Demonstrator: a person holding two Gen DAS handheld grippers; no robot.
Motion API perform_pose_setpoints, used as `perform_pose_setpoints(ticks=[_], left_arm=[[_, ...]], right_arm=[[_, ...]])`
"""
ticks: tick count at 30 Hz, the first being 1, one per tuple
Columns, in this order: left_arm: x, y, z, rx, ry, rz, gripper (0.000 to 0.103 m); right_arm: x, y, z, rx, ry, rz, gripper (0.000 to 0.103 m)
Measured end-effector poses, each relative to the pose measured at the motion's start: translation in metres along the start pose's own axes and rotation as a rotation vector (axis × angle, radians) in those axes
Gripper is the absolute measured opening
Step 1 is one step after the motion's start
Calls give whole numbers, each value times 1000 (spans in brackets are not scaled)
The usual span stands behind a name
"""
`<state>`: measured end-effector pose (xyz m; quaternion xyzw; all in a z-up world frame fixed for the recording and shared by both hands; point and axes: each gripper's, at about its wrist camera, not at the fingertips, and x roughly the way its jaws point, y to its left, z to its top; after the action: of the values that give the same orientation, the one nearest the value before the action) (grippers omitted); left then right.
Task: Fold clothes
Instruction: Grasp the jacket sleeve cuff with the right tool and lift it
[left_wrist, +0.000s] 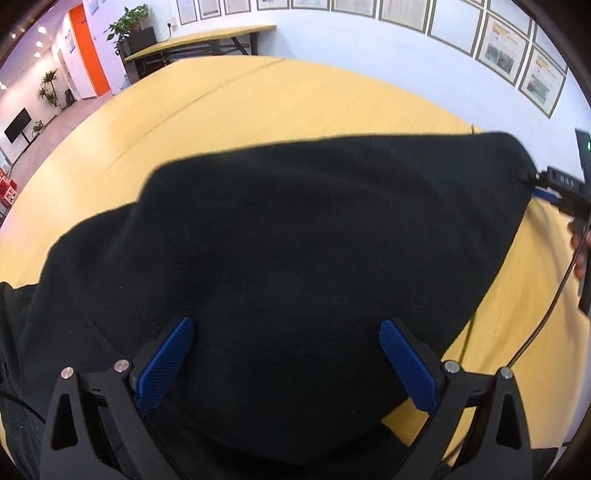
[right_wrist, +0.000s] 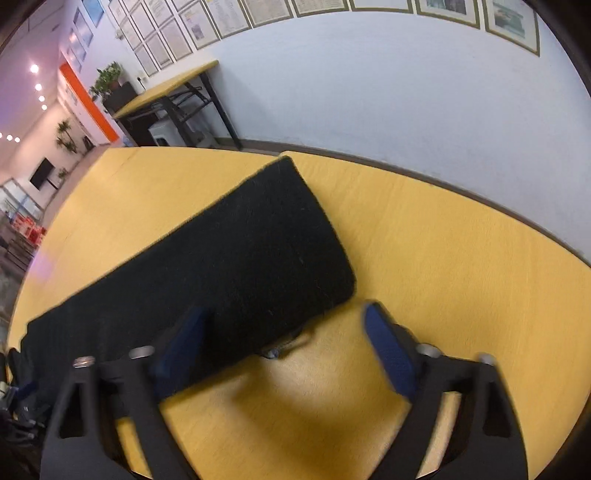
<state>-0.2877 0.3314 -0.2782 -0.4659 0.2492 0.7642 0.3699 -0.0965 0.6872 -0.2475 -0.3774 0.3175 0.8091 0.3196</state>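
Yellow tabletop (right_wrist: 461, 258): my black garment (right_wrist: 236, 266) lies in a long folded band, one end near the far edge by the wall, the other running toward the near-left edge. Judged partly folded; more folds probably remain. Garment type unclear; its near end is cut off. Left tongs (left_wrist: 287, 349) wide open above cloth, holding nothing. Right tongs (right_wrist: 284, 336) open too, blurred, at the band's near corner.

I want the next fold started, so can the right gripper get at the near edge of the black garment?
Probably yes. The right gripper is open right at the garment edge on the table, with nothing between.
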Motion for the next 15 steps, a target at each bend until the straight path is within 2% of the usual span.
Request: perform_pose_setpoints(ticks=[1,3,4,7,11,15], left_arm=[[2,-2,-1,9,-4,10,103],[5,-5,-2,3,-21,13,103],[5,-5,-3,-4,-26,10,103],[1,-7,-1,-14,-38,2,103],[6,-10,-2,-30,-58,-9,103],[10,-13,-3,-44,-62,-19,103]], right_arm=[[1,-3,4,4,-3,3,41],[3,-9,8,26,-2,24,23],[4,-12,10,38,-2,40,18],[-14,-10,9,38,-50,87,11],[-77,3,5,33,-195,137,10],[-119,39,7,-50,-283,167,10]])
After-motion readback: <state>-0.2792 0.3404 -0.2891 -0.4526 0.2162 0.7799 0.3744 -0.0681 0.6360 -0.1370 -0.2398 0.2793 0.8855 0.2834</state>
